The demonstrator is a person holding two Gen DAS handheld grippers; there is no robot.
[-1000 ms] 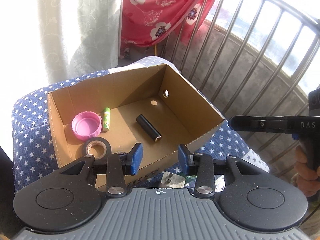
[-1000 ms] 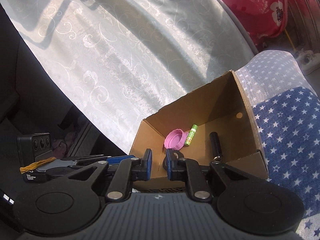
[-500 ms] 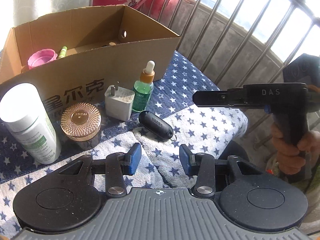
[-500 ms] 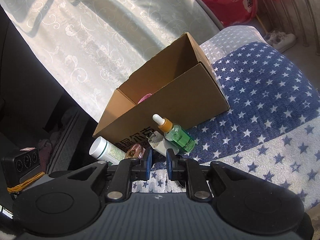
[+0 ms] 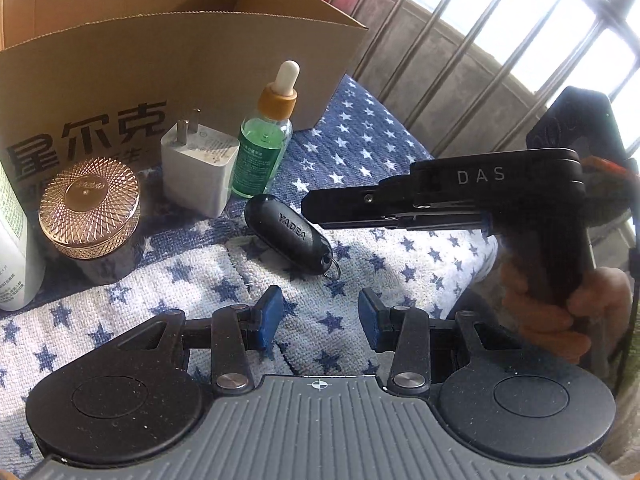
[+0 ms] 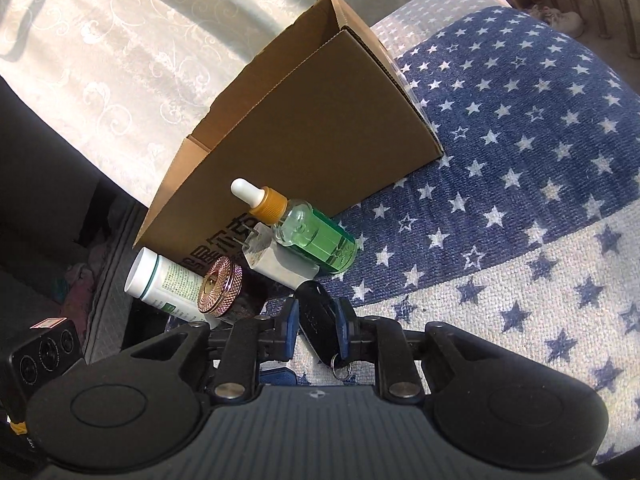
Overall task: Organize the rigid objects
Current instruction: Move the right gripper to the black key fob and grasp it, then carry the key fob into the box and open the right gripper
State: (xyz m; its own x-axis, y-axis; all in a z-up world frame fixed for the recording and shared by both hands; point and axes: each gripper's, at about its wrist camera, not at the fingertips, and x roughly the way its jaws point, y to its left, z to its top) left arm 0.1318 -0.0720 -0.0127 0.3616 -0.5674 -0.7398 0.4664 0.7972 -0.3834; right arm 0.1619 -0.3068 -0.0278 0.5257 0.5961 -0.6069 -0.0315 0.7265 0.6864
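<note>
A black YADEA key fob (image 5: 289, 236) lies on the star-patterned towel (image 5: 360, 152) in front of a cardboard box (image 5: 168, 52). A green dropper bottle (image 5: 264, 144), a white charger plug (image 5: 198, 164), a copper-lidded jar (image 5: 90, 208) and a white bottle (image 5: 10, 248) stand by the box front. My left gripper (image 5: 318, 318) is open and empty, low over the towel just short of the fob. My right gripper (image 6: 318, 326) has its jaws around the fob (image 6: 318, 320), which lies on the towel; it is open, close on both sides.
The box (image 6: 312, 128) sits at the far side of the towel (image 6: 520, 160). Metal railing bars (image 5: 480, 40) run along the right. A pale curtain (image 6: 120, 40) hangs behind the box. A dark device (image 6: 40, 356) lies low at the left.
Both grippers dropped from above the box to the items in front of it. The right gripper moved in around the key fob. The left gripper came closer to the towel.
</note>
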